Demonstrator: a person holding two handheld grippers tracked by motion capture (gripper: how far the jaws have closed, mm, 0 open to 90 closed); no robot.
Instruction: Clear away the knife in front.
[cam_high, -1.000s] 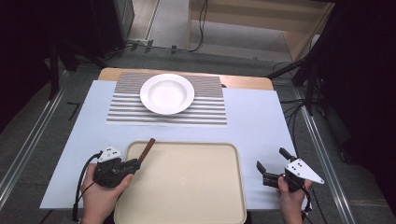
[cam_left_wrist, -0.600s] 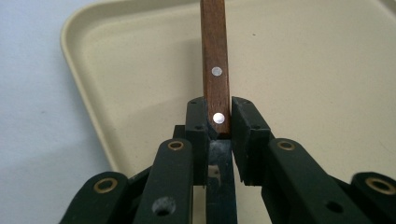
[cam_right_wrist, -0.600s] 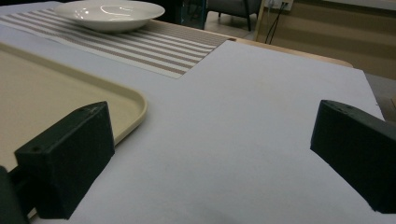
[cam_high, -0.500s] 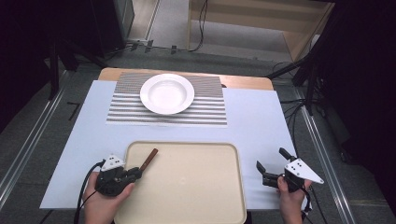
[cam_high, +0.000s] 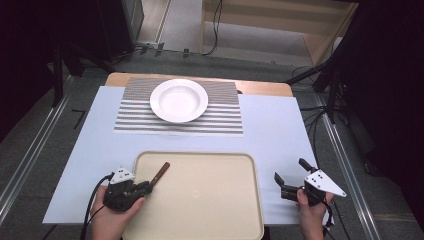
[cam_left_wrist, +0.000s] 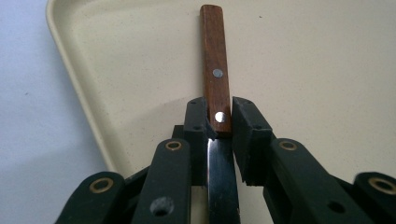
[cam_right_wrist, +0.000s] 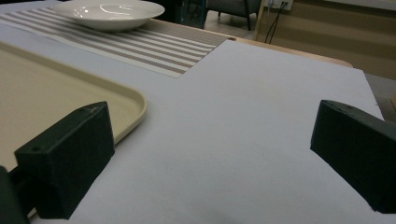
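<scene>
Right now your left gripper (cam_left_wrist: 218, 122) sits low over the near-left corner of the tray (cam_left_wrist: 327, 56), with the knife (cam_left_wrist: 215, 65) running straight out between its 2 jaws. The jaws have just been opening a little: the left pad looks to be against the wooden handle at its lower rivet, while a thin gap shows on the right side, so the clamp has come loose. The knife's dark blade runs back under the gripper toward you, and the brown handle with its 2 rivets points away across the tray floor. From the high view, the left gripper (cam_high: 145, 187) is at the tray's (cam_high: 210, 200) left rim, your hand behind it, and the knife (cam_high: 160, 173) slants up and to the right just inside that rim. Your right gripper (cam_high: 290, 178) rests on the pale sheet (cam_high: 270, 130) just right of the tray, jaws spread wide with nothing between them. Farther off, a white bowl (cam_high: 178, 100) stands on a striped mat (cam_high: 220, 117) at the far side of the table.
</scene>
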